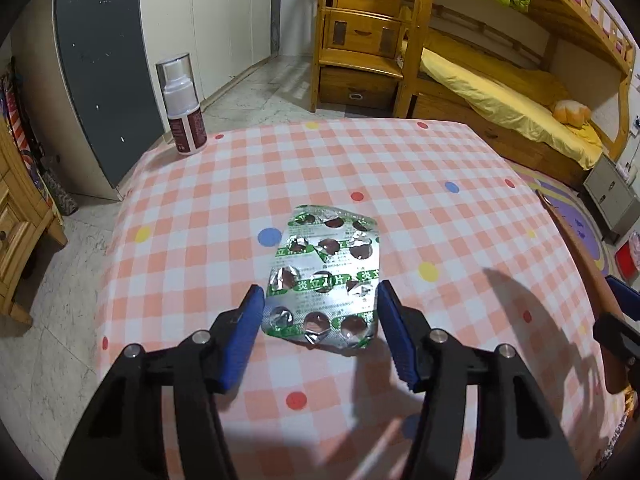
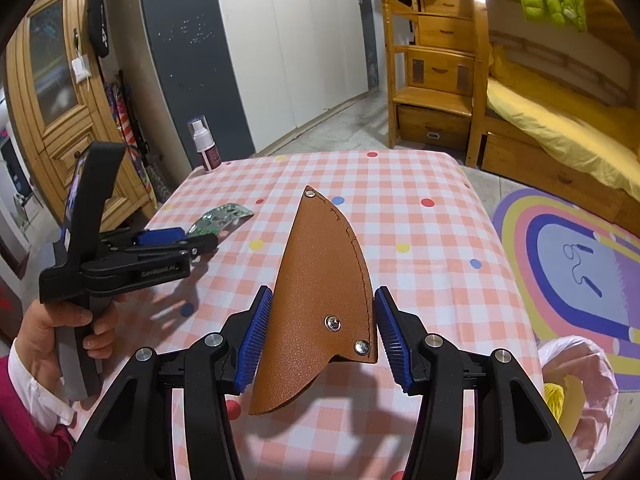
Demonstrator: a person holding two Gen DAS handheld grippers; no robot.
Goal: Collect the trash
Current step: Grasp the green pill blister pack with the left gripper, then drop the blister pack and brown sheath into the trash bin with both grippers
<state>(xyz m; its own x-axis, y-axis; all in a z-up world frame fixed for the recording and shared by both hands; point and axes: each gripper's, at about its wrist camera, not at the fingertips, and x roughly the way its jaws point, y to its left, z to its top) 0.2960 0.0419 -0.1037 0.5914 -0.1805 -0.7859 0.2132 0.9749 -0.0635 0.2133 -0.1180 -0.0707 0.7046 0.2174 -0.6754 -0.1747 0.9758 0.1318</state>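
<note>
Between my left gripper's (image 1: 320, 300) wide-open blue pads sits the near end of an emptied blister pack (image 1: 326, 276), not yet clamped.
Right gripper (image 2: 323, 298) also spread wide, straddling a brown leather sheath (image 2: 320, 288), pads apart from it. Only my right view shows the pack's (image 2: 222, 218) far end curling up off the checked tablecloth (image 2: 420, 240), plus a pink trash bag (image 2: 580, 392) past the table's right edge. Spray bottle (image 1: 182, 106) stands at the far-left corner.
</note>
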